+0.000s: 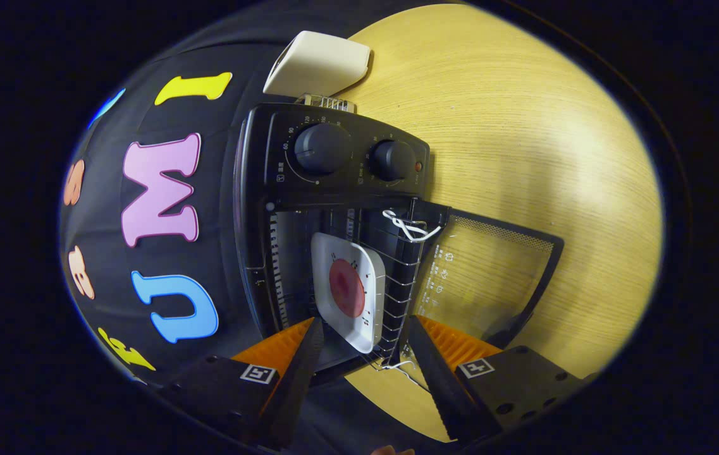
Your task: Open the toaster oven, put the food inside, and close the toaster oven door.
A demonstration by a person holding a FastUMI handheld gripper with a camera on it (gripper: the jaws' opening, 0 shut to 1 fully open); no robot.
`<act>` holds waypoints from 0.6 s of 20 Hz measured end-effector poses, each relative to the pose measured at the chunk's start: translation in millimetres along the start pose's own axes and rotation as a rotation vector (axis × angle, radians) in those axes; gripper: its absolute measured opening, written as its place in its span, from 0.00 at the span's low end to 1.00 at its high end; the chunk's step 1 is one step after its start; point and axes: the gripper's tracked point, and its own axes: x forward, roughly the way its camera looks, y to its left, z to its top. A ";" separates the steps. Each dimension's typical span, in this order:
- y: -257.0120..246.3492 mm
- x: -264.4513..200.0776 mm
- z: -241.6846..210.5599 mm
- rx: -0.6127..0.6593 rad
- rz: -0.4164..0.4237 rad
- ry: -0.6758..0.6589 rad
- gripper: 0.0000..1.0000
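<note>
Now the food (pixel 347 287) sits on its plate (pixel 351 297) inside the toaster oven (pixel 334 208); the tool (pixel 362 344) gapes empty just before it. Closing remains: the lowered door (pixel 492 278) likely needs swinging shut.

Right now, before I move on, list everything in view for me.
toaster oven: one, black, on the table, door open
oven door: one, glass with black frame, swung open
knobs: two, black, on the oven's control panel
wire rack: one, metal, inside the oven
plate: one, white, square, on the rack
food: one, red, round, on the plate
cord: one, white, tied at the door
box: one, cream, beyond the oven
table: one, light wood
gripper: one, black and orange, jaws open, just before the plate
</note>
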 end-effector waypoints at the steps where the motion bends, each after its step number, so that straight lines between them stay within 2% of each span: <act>1: -3.7 -6.0 -2.1 -0.036 -0.016 0.021 0.89; 5: -16.8 -29.6 -7.9 -0.245 -0.067 0.081 0.89; 8: -34.6 -44.1 -16.7 -0.463 -0.126 0.132 0.89; 9: -40.2 -50.4 -17.9 -0.552 -0.139 0.141 0.90; 10: -46.5 -55.4 -20.7 -0.640 -0.154 0.151 0.97; 12: -55.3 -64.9 -26.5 -0.779 -0.167 0.165 0.97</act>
